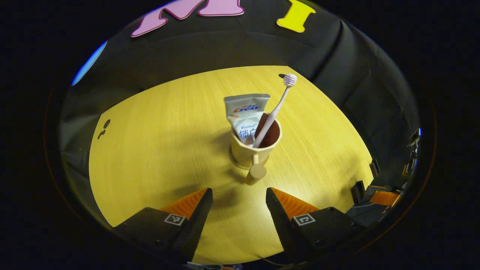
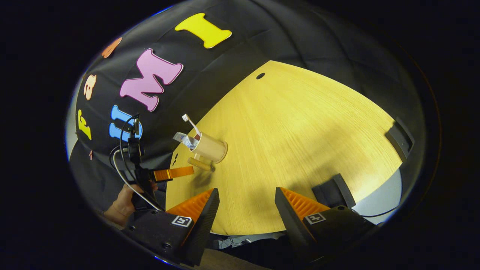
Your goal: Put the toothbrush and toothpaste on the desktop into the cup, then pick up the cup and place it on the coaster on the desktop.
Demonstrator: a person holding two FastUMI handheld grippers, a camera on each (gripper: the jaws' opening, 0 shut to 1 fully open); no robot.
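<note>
While I hold both claws over the near edge of the desk (image 1: 157, 150), the cup (image 1: 255, 148) stands upright near the desk's middle, straight ahead of my left claw (image 1: 239, 198). It is a smooth beige cylinder with a dark reddish-brown inside and a short stub handle (image 1: 257, 170) with a round end pointing toward me. It sits on a thin round coaster (image 1: 235, 162) of much the same beige, whose rim peeks out around the base.

2 things stand in the cup. The toothpaste (image 1: 245, 112) is a soft, crinkled, silvery-white tube with its flat crimped end up, leaning to the left side. The toothbrush (image 1: 275, 108) is a slim pale pink stick tilted right, its small bristled head well above the rim.

My left claw's 2 fingers are spread wide, holding nothing, short of the handle and not touching it. Their inner faces are ridged.

In the right gripper view, my right claw (image 2: 247, 204) is likewise wide apart and empty, well off from the cup (image 2: 210, 147); farther left I see my left claw (image 2: 174, 173) and the hand (image 2: 122, 204) gripping it, with a white cable (image 2: 123, 180) looping by.

The desk is pale yellow wood with fine straight grain.
</note>
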